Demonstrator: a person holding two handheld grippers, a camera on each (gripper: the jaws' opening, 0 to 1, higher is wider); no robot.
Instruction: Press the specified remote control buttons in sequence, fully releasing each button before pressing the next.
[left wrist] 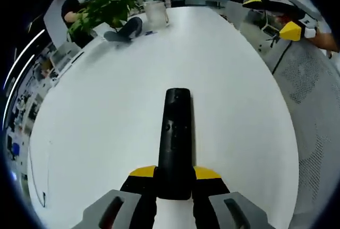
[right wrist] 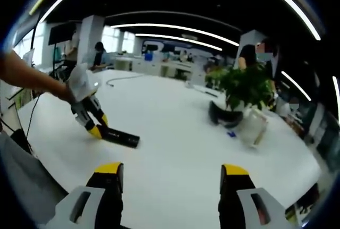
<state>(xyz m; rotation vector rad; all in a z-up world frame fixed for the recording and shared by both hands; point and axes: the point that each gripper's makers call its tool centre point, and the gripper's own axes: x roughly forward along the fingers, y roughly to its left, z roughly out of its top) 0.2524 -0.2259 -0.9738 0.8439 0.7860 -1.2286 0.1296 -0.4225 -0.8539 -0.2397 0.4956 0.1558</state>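
Note:
A long black remote control (left wrist: 176, 138) lies along the white table (left wrist: 106, 112), its near end clamped between the yellow-tipped jaws of my left gripper (left wrist: 174, 175), which is shut on it. Small buttons show on its top face. In the right gripper view the same remote (right wrist: 120, 136) rests on the table (right wrist: 175, 133) with the left gripper (right wrist: 95, 128) holding one end, a person's arm behind it. My right gripper (right wrist: 172, 177) stands open above the table, well short of the remote, nothing between its jaws. The right gripper (left wrist: 292, 30) also appears far off at the upper right of the left gripper view.
A potted green plant (right wrist: 241, 91) in a dark pot and a clear plastic container (right wrist: 253, 127) stand at the table's far side, also seen as plant (left wrist: 109, 3) and container (left wrist: 155, 12). People sit and stand around desks beyond. A mesh chair back (left wrist: 313, 96) is at right.

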